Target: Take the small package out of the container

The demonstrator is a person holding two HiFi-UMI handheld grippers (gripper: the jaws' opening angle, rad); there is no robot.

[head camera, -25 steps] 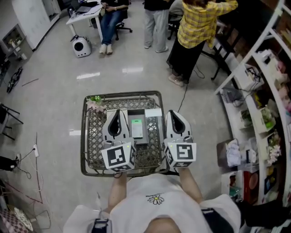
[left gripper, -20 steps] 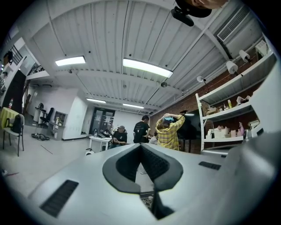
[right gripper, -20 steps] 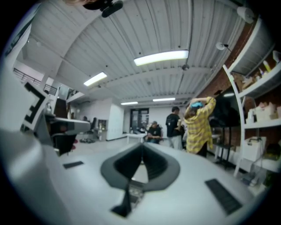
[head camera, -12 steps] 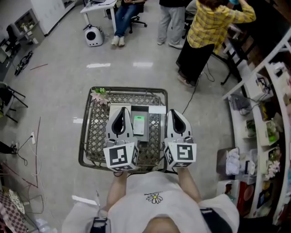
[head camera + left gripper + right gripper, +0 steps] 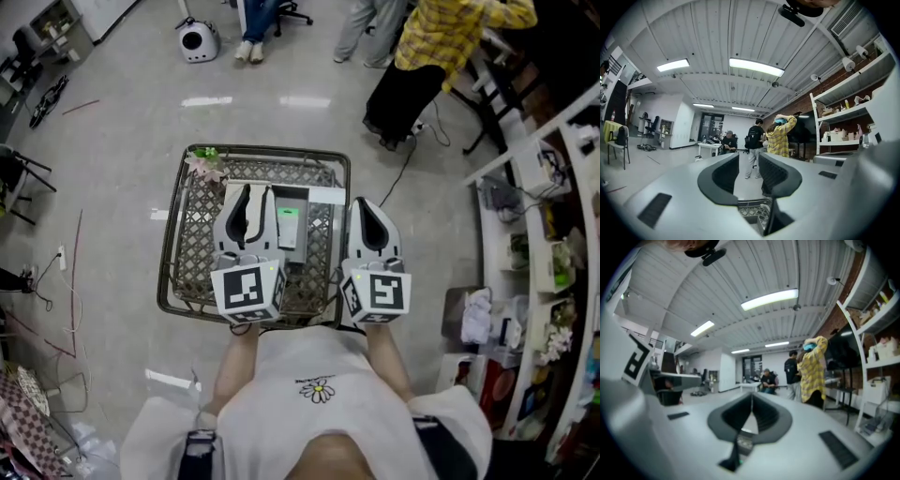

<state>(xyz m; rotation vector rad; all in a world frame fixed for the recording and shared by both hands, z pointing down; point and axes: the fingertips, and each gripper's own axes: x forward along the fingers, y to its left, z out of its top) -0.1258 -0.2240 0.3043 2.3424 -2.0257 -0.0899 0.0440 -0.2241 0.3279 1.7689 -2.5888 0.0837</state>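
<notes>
A dark wire basket [image 5: 175, 246] stands on the floor below me. In it lies a small white package with a green panel [image 5: 288, 228], resting on a flat grey box [image 5: 302, 201]. My left gripper [image 5: 250, 191] hovers over the basket just left of the package; its jaws are opening and nothing is between them. In the left gripper view the left gripper [image 5: 748, 165] shows a clear gap, with basket mesh [image 5: 752, 212] below. My right gripper [image 5: 364, 203] hangs over the basket's right rim, shut and empty. In the right gripper view the right gripper [image 5: 752, 401] has its jaws together.
A small flower sprig [image 5: 203, 162] sits in the basket's far left corner, a white strip [image 5: 320, 195] at its far right. A person in a yellow plaid shirt [image 5: 452, 28] stands beyond. Shelving [image 5: 544, 187] lines the right side. A white round case [image 5: 197, 39] sits far off.
The left gripper's jaws have parted from shut. The basket has slid upward in the head view, and both grippers stay over it.
</notes>
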